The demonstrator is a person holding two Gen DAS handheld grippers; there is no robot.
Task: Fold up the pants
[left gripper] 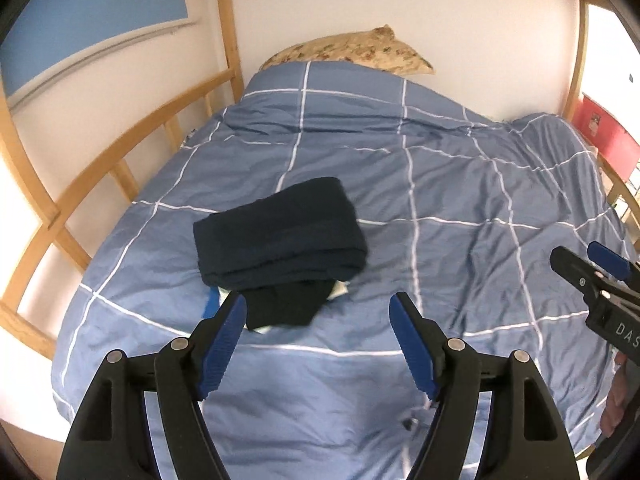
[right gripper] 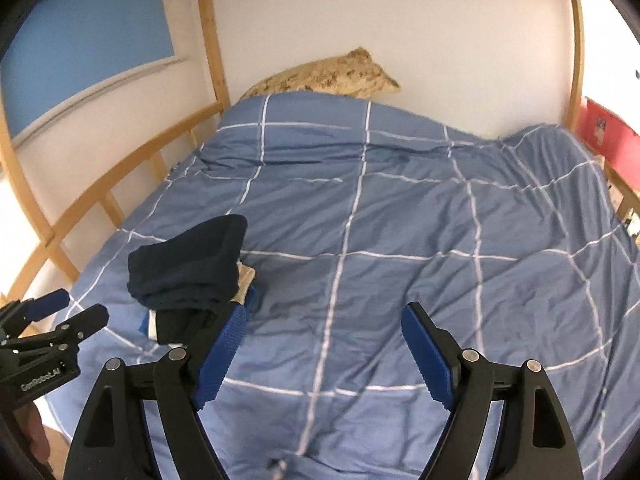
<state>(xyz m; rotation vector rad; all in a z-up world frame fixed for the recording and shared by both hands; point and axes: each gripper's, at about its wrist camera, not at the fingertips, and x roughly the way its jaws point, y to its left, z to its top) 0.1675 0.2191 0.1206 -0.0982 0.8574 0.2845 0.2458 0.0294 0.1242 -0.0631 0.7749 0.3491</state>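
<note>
Folded dark navy pants [left gripper: 280,232] lie on top of a small stack of folded clothes on the blue checked duvet [left gripper: 460,184], left of the bed's middle. They also show in the right wrist view [right gripper: 188,264]. My left gripper [left gripper: 318,308] is open and empty, just in front of the stack, not touching it. My right gripper [right gripper: 324,320] is open and empty over bare duvet, to the right of the stack. Each gripper shows at the edge of the other's view: the right one [left gripper: 588,258] and the left one [right gripper: 76,308].
A black garment [left gripper: 288,304] and a white-and-blue one [left gripper: 214,300] lie under the pants. A patterned pillow [left gripper: 360,50] rests against the white wall. Wooden bed rails [left gripper: 100,148] run along the left side. A red box [left gripper: 604,136] stands at the far right.
</note>
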